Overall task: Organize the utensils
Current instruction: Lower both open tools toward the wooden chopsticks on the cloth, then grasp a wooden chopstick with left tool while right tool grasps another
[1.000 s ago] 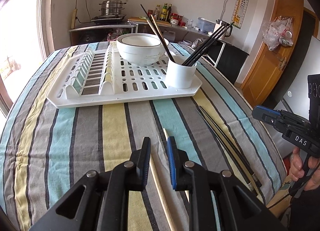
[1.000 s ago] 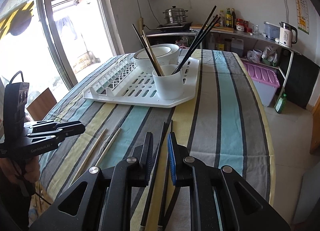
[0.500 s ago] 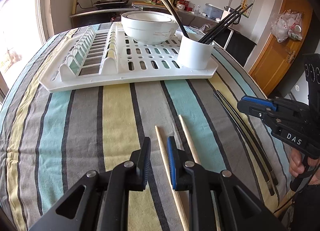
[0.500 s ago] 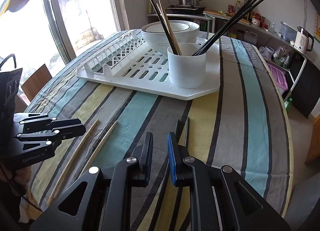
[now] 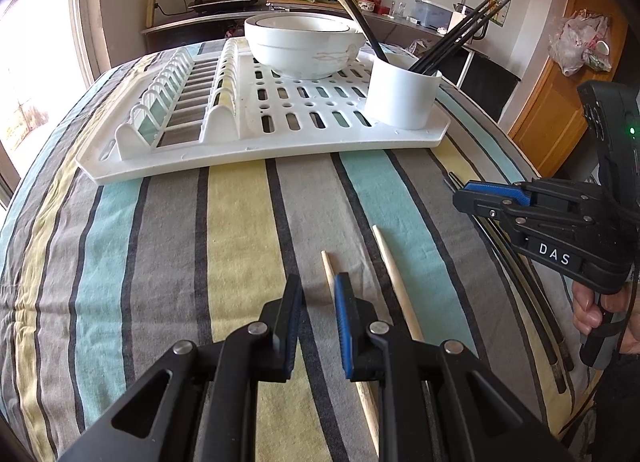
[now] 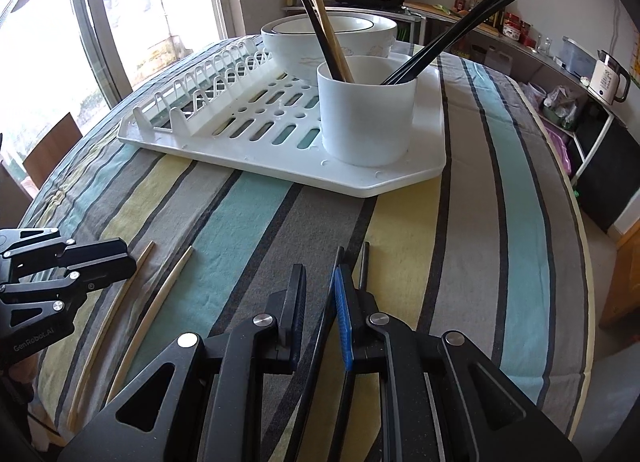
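Observation:
Two wooden chopsticks [image 5: 394,280] lie on the striped tablecloth [image 5: 236,222]. My left gripper [image 5: 319,286] hovers low over their tips, jaws a narrow gap apart with nothing between; the nearer stick runs under its right finger. Two black chopsticks [image 6: 363,264] lie further right. My right gripper [image 6: 320,282] is just above them, open by a narrow gap, and one black stick passes beneath that gap. A white cup [image 6: 366,118] on the drying rack [image 6: 280,168] holds several black and wooden chopsticks. Each view shows the other gripper: the right gripper [image 5: 460,200] and the left gripper [image 6: 128,258].
A white bowl [image 5: 304,42] sits on the rack behind the cup [image 5: 404,98]. The rack's plate slots [image 5: 180,102] are on its left half. The table edge drops off at the right, with shelves, a kettle [image 6: 608,78] and a wooden door [image 5: 560,102] beyond.
Both grippers have sunk closer to the cloth and tipped further down. The right one slid forward along the black chopsticks toward the rack. Neither gap has changed.

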The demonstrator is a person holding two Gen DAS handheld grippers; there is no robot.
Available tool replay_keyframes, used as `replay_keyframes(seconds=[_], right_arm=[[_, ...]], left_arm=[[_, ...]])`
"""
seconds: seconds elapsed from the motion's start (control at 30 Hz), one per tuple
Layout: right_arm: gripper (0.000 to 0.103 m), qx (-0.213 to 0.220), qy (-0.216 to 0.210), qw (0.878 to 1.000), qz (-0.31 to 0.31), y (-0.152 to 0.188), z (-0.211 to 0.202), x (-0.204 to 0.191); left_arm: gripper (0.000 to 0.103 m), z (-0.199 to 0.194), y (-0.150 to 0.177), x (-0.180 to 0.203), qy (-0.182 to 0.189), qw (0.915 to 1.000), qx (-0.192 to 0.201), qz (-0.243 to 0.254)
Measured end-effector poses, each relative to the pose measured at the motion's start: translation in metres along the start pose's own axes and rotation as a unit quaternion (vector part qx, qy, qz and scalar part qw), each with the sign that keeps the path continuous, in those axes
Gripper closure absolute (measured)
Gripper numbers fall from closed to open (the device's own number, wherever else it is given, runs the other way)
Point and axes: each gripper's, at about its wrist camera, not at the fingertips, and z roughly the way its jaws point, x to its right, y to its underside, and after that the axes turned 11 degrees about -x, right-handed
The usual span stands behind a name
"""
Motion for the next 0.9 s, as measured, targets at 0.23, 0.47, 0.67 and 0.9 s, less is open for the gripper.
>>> replay_keyframes(seconds=[0.23, 0.47, 0.67, 0.9], right_arm=[[0.088, -0.011, 0.01, 1.0, -0.003, -0.005, 0.006, -0.002], [0.094, -0.022, 0.016, 1.0, -0.002, -0.011, 0.008, -0.004], [0.098, -0.024, 0.018, 1.0, 0.002, -0.014, 0.01, -0.005], [0.099, -0.004, 0.003, 1.0, 0.019, -0.011, -0.003, -0.002]], left_arm=[[0.085, 0.004, 0.0, 0.014, -0.028, 0.9993, -0.002, 0.026], [0.085, 0.007, -0.009, 0.013, -0.026, 0.9993, -0.007, 0.025], [0.091, 0.009, -0.01, 0.014, -0.03, 0.9992, -0.004, 0.025], [0.098, 0.011, -0.015, 0.013, -0.02, 0.9995, -0.01, 0.023]])
